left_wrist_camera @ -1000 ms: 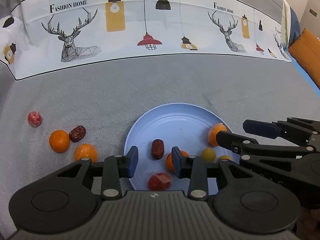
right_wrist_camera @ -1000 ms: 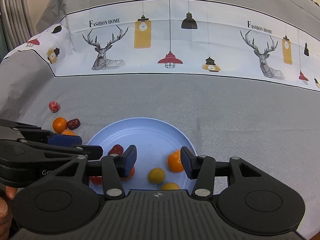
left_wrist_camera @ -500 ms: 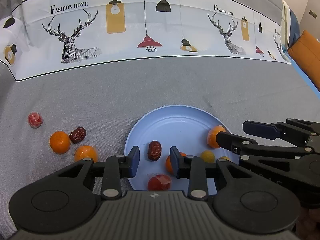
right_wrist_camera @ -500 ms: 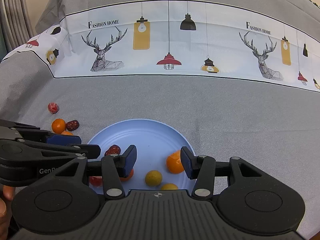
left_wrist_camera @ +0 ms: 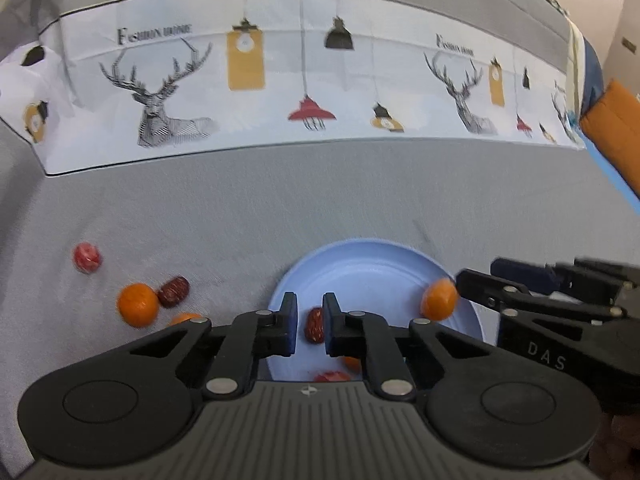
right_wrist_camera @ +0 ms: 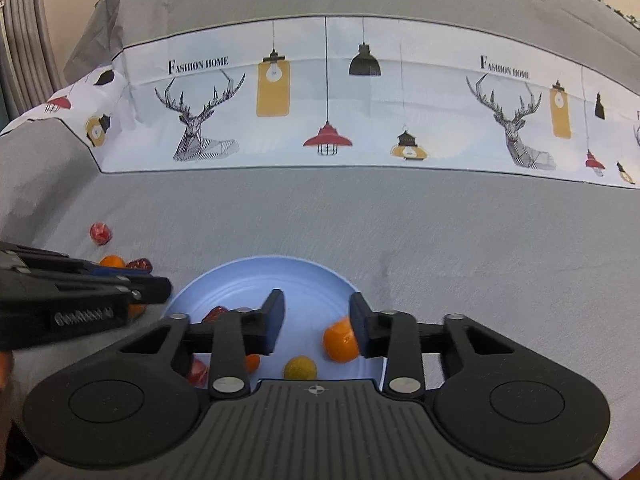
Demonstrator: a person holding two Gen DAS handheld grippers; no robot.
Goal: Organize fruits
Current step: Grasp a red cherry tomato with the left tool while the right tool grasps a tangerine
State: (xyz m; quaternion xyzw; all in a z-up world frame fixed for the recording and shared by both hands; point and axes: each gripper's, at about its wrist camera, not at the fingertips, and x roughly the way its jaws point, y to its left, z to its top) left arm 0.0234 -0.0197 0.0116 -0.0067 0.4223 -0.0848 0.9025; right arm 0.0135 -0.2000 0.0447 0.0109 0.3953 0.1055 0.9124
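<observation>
Fruits lie partly in the blue plate [left_wrist_camera: 372, 268] and partly on the grey table [left_wrist_camera: 280, 208]. Through my left wrist camera, my left claw [left_wrist_camera: 310, 320] is closing over the plate's near edge, a dark red date [left_wrist_camera: 315, 324] in the narrow gap between its pads; I cannot tell whether they press it yet. An orange [left_wrist_camera: 439, 298] sits at the plate's right rim, against my right claw [left_wrist_camera: 480, 276]. Left of the plate, on the cloth, lie another orange [left_wrist_camera: 137, 305], a second date [left_wrist_camera: 173, 291] touching it, and a red wrapped fruit [left_wrist_camera: 86, 257] farther off. Through my right wrist camera, my right claw [right_wrist_camera: 316, 322] is closing with a wide gap, its right pad touching the orange [right_wrist_camera: 340, 339] inside the plate [right_wrist_camera: 280, 276]; a yellow fruit [right_wrist_camera: 300, 367] lies nearer the camera.
</observation>
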